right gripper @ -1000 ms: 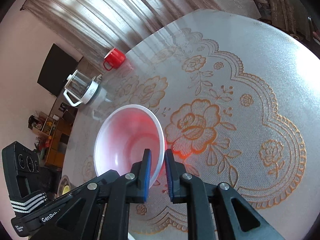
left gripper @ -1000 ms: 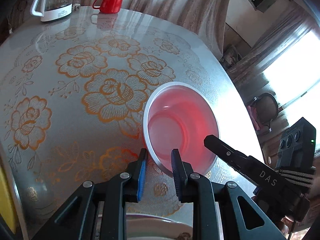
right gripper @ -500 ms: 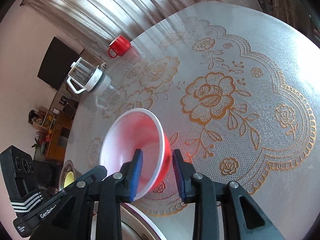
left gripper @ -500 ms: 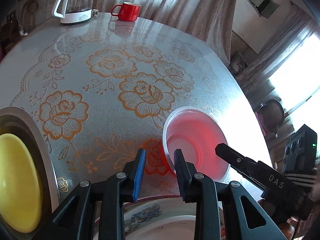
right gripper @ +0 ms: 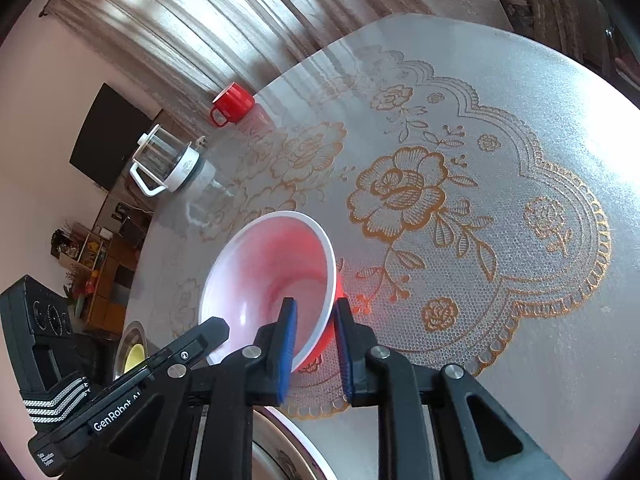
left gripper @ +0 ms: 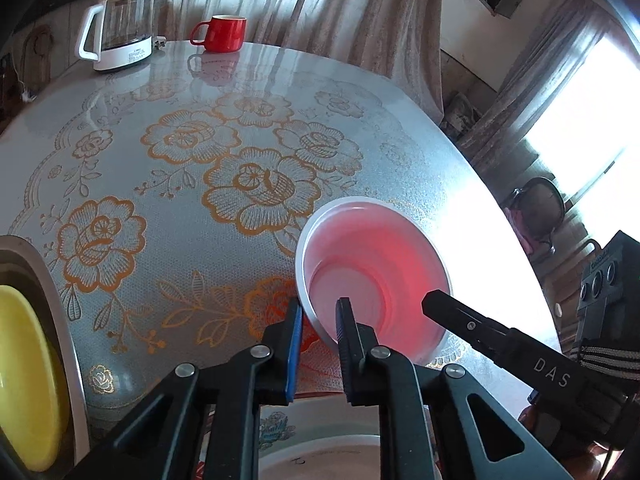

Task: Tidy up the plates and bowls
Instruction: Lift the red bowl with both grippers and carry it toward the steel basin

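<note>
The round table (left gripper: 360,92) with its gold-rose cover fills the room's middle. Over its near edge a red bowl (left gripper: 376,264) with a pale inside hangs tilted, pinched from both sides: the left gripper (left gripper: 318,324) has just closed onto its near rim, the right gripper (right gripper: 314,324) likewise (wall between the blue pads). Far back stand a glass kettle (left gripper: 120,32) and red mug (left gripper: 222,32)

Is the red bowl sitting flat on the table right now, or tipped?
Tipped. The red bowl is held by its rim between both grippers, its mouth angled toward the cameras, its white inside showing in both wrist views. It looks empty.
</note>
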`<act>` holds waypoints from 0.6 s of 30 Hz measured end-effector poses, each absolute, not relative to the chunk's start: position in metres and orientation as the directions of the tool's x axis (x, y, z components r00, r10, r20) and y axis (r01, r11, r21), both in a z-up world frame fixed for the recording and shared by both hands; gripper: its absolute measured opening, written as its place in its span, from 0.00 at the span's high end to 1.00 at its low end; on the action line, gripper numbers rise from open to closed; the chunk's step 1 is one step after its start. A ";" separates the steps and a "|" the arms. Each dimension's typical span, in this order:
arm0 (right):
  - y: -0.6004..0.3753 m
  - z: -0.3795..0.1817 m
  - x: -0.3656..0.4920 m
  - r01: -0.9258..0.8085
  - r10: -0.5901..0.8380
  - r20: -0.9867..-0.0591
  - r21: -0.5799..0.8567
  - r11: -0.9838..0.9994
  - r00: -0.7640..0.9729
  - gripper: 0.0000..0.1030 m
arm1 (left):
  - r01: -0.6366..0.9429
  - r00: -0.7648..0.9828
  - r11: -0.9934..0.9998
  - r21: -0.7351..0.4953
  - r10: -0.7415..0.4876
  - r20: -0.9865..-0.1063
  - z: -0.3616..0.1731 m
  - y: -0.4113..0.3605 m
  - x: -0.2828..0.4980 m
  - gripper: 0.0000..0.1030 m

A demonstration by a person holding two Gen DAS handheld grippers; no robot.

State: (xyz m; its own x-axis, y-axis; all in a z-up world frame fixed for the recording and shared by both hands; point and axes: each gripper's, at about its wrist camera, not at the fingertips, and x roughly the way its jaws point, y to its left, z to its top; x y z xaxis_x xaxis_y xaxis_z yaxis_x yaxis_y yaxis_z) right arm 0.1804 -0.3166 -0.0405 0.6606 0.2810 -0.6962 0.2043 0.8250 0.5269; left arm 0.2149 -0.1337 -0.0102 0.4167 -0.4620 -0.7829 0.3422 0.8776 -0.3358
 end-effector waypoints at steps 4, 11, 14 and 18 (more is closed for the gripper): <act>-0.316 -0.040 0.180 0.205 0.277 -0.692 0.528 0.824 0.666 0.84 | 0.333 0.415 0.872 -0.360 -0.478 -0.774 -0.011 -0.130 0.213 0.84; -0.313 -0.037 0.177 0.198 0.280 -0.685 0.531 0.824 0.673 0.84 | 0.348 0.451 0.859 -0.376 -0.505 -0.736 0.002 -0.122 0.201 0.84; -0.310 -0.036 0.176 0.194 0.285 -0.683 0.534 0.823 0.673 0.84 | 0.354 0.465 0.858 -0.374 -0.508 -0.726 0.007 -0.119 0.194 0.84; -0.306 -0.032 0.174 0.182 0.295 -0.674 0.543 0.820 0.678 0.84 | 0.352 0.473 0.857 -0.377 -0.510 -0.719 0.009 -0.113 0.189 0.84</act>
State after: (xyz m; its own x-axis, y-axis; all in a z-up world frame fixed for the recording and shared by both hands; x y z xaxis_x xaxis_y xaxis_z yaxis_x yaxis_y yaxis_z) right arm 0.1744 -0.3057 -0.0320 0.6775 0.2952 -0.6737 0.1825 0.8198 0.5427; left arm 0.1890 -0.1132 0.0093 0.4727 -0.5101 -0.7186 0.3521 0.8569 -0.3766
